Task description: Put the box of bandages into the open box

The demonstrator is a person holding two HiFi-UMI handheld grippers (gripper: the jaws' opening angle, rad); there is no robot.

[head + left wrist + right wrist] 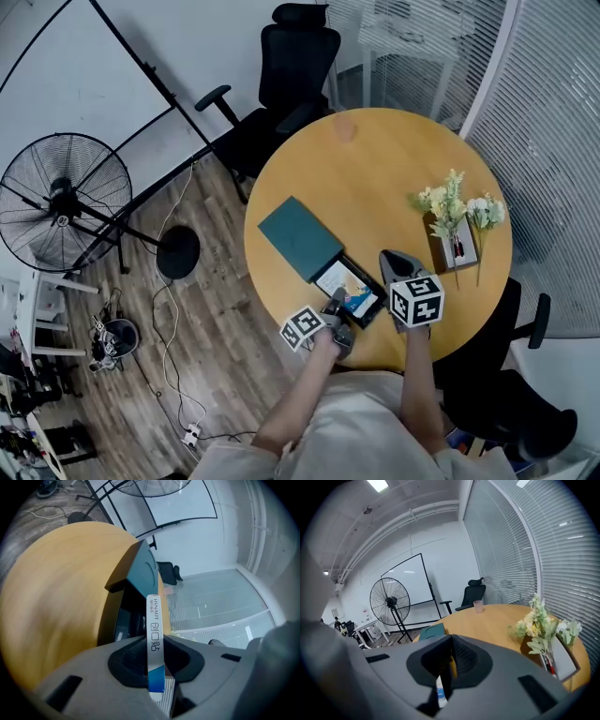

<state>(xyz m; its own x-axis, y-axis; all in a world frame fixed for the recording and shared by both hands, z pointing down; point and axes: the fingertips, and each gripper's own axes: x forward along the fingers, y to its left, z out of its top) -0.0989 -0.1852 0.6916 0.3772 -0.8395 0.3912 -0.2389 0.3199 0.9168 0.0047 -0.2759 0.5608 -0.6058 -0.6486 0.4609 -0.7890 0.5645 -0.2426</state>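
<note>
Already the box of bandages (154,639) is at the open box (330,267), near the table's (375,178) near edge, clamped edge-on in the left gripper (336,319). I judge only lowering and release remain. The right gripper (449,663), further right, has its jaws together and holds nothing.

The left hand-held gripper (154,660) is matt grey plastic with ribbed pads. Between them, the box of bandages (154,620) is smooth, faintly glossy card. Ahead of it, the open box (140,571) looks like matt teal card, on a smooth, pale wood tabletop (56,588).
</note>
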